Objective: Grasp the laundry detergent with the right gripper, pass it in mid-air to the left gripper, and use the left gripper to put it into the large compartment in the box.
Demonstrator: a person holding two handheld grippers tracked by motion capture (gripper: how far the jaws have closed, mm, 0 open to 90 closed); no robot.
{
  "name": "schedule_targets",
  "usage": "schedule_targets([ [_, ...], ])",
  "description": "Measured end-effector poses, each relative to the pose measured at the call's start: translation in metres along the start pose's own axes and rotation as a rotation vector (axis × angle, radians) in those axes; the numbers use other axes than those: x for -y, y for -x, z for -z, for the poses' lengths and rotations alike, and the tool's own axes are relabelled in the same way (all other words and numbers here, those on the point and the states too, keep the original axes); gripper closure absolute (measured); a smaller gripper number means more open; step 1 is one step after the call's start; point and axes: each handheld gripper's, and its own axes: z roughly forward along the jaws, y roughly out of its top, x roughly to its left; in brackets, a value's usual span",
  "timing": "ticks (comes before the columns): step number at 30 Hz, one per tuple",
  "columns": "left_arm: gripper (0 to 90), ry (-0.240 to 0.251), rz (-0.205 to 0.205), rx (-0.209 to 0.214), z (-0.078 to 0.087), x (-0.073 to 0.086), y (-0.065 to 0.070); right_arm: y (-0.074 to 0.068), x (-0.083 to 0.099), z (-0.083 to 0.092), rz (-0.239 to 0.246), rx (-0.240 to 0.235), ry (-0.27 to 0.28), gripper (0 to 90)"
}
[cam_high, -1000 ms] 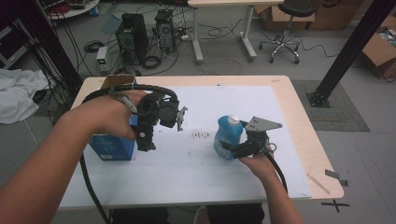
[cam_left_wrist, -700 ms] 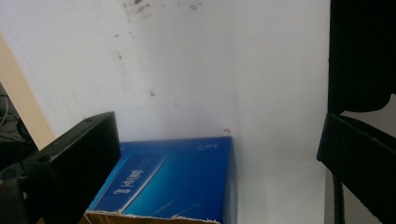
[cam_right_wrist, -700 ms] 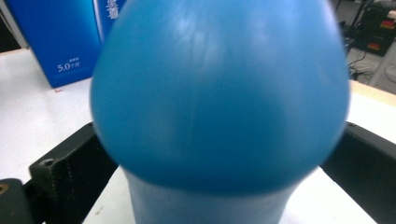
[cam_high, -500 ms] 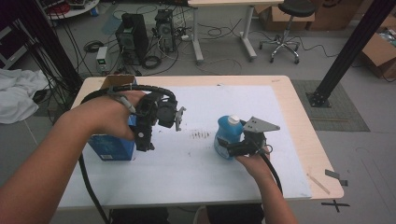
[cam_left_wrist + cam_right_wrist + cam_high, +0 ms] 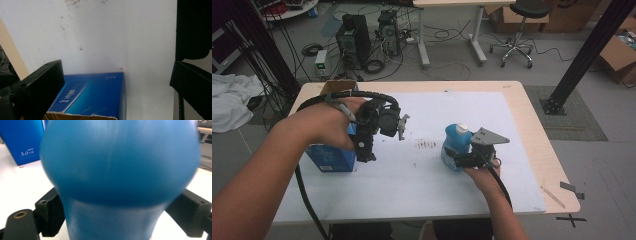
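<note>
bottle: a blue bottle (image 5: 455,146) with a white cap is seen upright on the white sheet, toward the right half of the tabletop (image 5: 532,125), nearer its front edge than its back; its long axis is vertical
right gripper: the right gripper (image 5: 460,159) is held level at the bottle's lower body, from the front-right side; in the right gripper view the bottle (image 5: 117,170) sits between the 2 jaws, which have just been closing on it; whether the pads already press cannot be told
left gripper: the left gripper (image 5: 364,152) is raised over the blue box (image 5: 329,157) near the left edge; its jaws are wide, with nothing gripped
box: the blue box (image 5: 92,95) is seen below the jaws in the left gripper view, its top open
nearer hand: the bottle is judged the right hand's; the left is well apart from it
</note>
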Motion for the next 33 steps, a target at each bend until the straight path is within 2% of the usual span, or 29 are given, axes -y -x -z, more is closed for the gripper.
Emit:
schedule_targets([
  [10, 0.2, -0.006, -0.001, -0.003, -0.0006, 0.0007, 0.0003, -0.0010, 0.0027, 0.0013, 0.001, 0.035, 0.014, 19.3],
  [16, 0.3, -0.011, 0.002, -0.004, -0.0009, 0.0009, 0.0000, -0.0028, 0.0048, 0.0007, 0.002, 0.034, 0.016, 20.6],
  [33, 0.3, -0.007, 0.008, -0.004, -0.0025, 0.0026, 0.0004, -0.0039, 0.0082, 0.0004, 0.010, 0.026, 0.028, 33.3],
])
